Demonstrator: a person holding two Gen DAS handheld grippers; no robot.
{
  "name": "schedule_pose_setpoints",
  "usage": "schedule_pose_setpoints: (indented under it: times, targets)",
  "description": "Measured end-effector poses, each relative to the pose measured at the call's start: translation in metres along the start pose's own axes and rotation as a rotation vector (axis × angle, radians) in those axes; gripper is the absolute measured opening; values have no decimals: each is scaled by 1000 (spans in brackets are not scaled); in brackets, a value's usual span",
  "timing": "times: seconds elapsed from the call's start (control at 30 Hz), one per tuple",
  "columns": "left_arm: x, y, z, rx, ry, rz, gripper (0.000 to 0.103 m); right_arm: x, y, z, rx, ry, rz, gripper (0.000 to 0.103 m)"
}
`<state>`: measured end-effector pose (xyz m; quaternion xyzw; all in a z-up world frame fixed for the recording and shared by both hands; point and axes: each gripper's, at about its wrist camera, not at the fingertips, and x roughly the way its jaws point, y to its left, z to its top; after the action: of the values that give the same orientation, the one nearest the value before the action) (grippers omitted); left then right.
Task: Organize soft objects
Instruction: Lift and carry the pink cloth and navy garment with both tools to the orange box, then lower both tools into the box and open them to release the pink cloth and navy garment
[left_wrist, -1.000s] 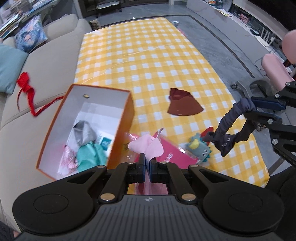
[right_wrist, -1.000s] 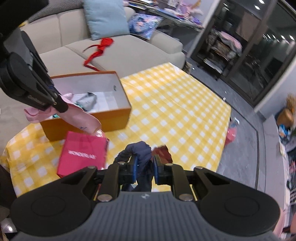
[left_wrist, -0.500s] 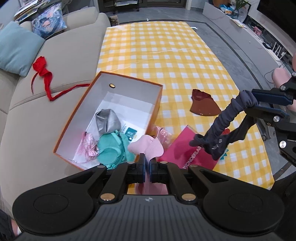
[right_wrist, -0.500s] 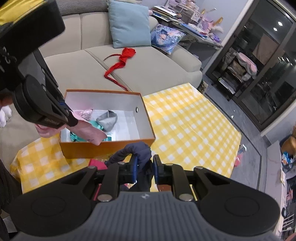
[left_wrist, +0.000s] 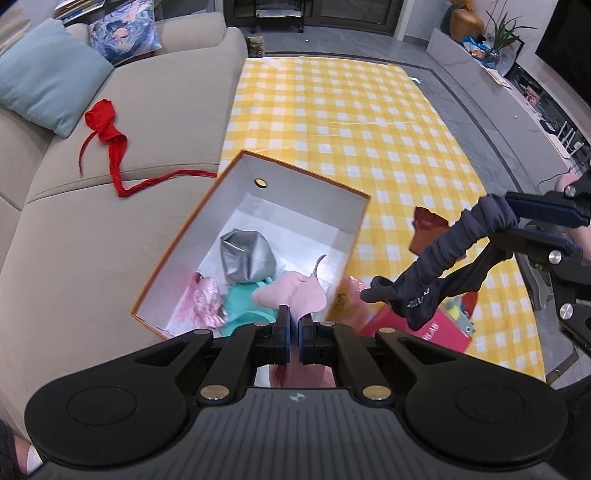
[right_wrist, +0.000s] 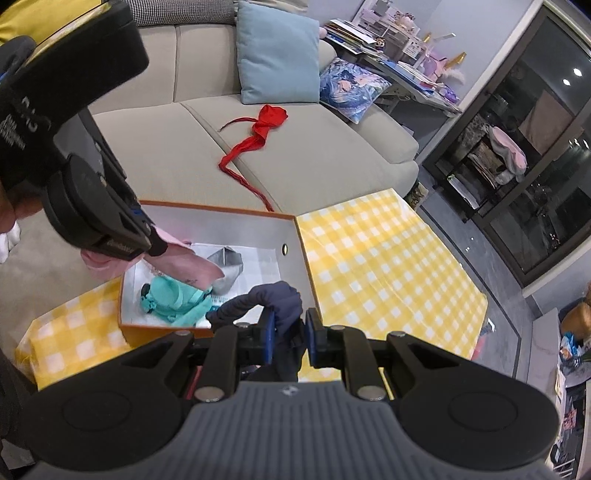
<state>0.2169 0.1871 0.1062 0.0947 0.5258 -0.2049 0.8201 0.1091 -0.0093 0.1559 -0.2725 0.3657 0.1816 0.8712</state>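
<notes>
An open orange box (left_wrist: 199, 236) (right_wrist: 308, 273) sits on the yellow checked cloth beside the sofa. It holds a grey item (left_wrist: 247, 256), a teal garment (right_wrist: 173, 299) and a shiny pink item (left_wrist: 207, 304). My left gripper (left_wrist: 294, 326) is shut on a pink cloth (left_wrist: 291, 295) (right_wrist: 184, 266) and holds it over the box's near end. My right gripper (right_wrist: 288, 332) is shut on a dark navy garment (right_wrist: 280, 299) (left_wrist: 443, 258), held above the box's right side.
A red cloth (left_wrist: 110, 147) (right_wrist: 258, 136) lies on the beige sofa (left_wrist: 74, 221) with a light blue cushion (right_wrist: 277, 55). On the checked cloth (left_wrist: 351, 110) lie a brown cloth (left_wrist: 428, 229), a pink bag (left_wrist: 424, 332) and a teal plush toy (left_wrist: 458, 314).
Both grippers have moved left toward the box with their cloths. The pink cloth now hangs over the box's inside, and the navy garment is closer to the box's edge.
</notes>
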Motion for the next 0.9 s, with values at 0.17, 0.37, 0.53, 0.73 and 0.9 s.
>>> schedule_pose_setpoints:
  times: [0.17,0.37,0.53,0.73,0.9]
  targets:
    - [20,21,6,-28,4,-14,4,19,0,23,-11,-3,2,15]
    - [50,46,8,-88,-9,-8,4,45,1,42,-15,0,-2,16]
    - [74,55,6,-132,-27,7,4,82,3,46,-3,27,0,16]
    - [104,63,-1,-211,-15,-19,4,123,7,42,6,74,19,16]
    - [127,72,-8,-274,-5,-36,4,154,10,36,-1,115,30,16]
